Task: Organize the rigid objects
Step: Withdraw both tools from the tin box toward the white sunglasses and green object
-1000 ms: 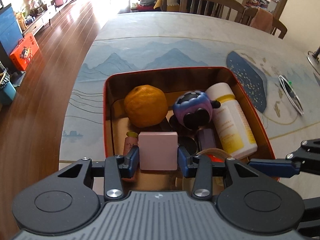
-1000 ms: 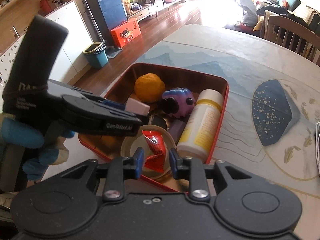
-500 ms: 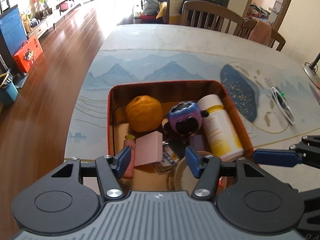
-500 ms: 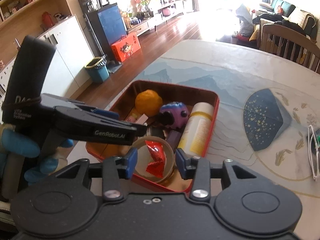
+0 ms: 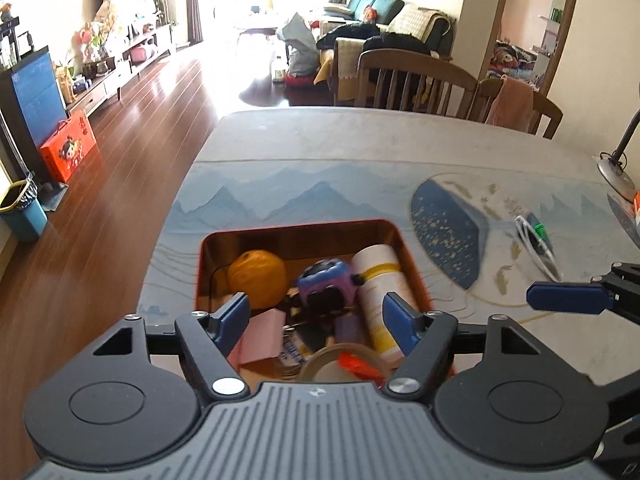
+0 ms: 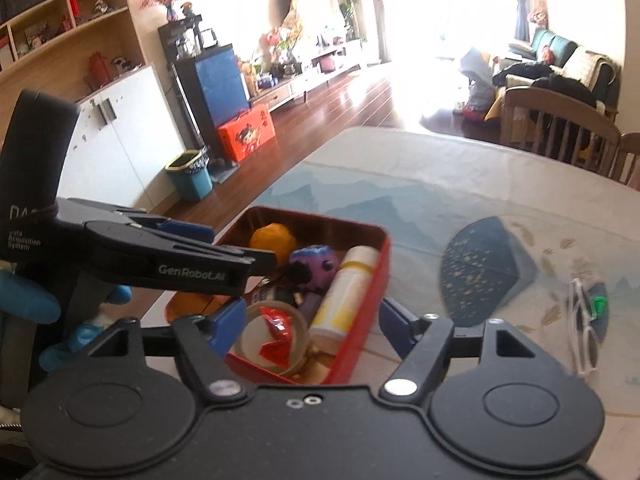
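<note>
A red tin box (image 5: 404,240) (image 6: 376,264) on the table holds an orange (image 5: 258,276) (image 6: 272,240), a purple toy (image 5: 326,286) (image 6: 314,262), a white and yellow bottle (image 5: 382,292) (image 6: 344,292), a pink block (image 5: 262,338), a tape roll (image 6: 276,332) and a red packet (image 6: 276,330). My left gripper (image 5: 316,318) hovers above the box's near end, its jaws opening with nothing pressed between them. My right gripper (image 6: 312,326) hangs over the box's near corner, jaws opening too and gripping nothing. A blue-gloved hand (image 6: 24,300) holds the left gripper.
White-framed glasses (image 5: 536,246) (image 6: 586,336) lie on the table to the right beside a green item (image 6: 598,304). A lamp base (image 5: 616,174) stands at the far right. Wooden chairs (image 5: 416,84) line the far edge. The table's left edge drops to a wooden floor.
Both grippers let go and opened wide. The pink block left the left gripper and lies tilted in the box. Both grippers rose and drew back from the box.
</note>
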{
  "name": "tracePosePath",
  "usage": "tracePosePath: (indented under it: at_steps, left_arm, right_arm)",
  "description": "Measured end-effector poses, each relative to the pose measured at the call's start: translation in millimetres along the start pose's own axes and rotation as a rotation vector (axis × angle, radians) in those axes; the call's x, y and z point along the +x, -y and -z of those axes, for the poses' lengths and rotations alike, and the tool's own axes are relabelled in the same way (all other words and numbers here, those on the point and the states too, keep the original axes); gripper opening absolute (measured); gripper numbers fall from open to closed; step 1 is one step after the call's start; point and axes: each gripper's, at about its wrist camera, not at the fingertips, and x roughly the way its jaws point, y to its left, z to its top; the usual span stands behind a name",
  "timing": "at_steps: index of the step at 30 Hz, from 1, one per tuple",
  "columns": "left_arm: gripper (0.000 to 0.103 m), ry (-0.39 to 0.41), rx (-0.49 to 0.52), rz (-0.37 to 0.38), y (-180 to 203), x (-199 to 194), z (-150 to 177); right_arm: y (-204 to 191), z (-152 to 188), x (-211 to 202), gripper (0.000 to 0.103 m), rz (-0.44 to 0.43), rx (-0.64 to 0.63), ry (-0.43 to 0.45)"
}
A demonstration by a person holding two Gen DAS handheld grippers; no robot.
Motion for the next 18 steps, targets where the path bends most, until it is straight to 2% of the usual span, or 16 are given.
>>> tracePosePath:
  at_steps: [12, 18]
  left_arm:
    - [0.082, 0.011, 0.011, 0.000, 60, 4, -5]
    - [0.082, 0.011, 0.029, 0.015, 99, 13, -7]
  right_arm:
    - [71, 16, -42, 0.101, 0.093, 0.081, 0.082]
    - [115, 27, -53, 0.103, 0.170, 0.127, 0.076]
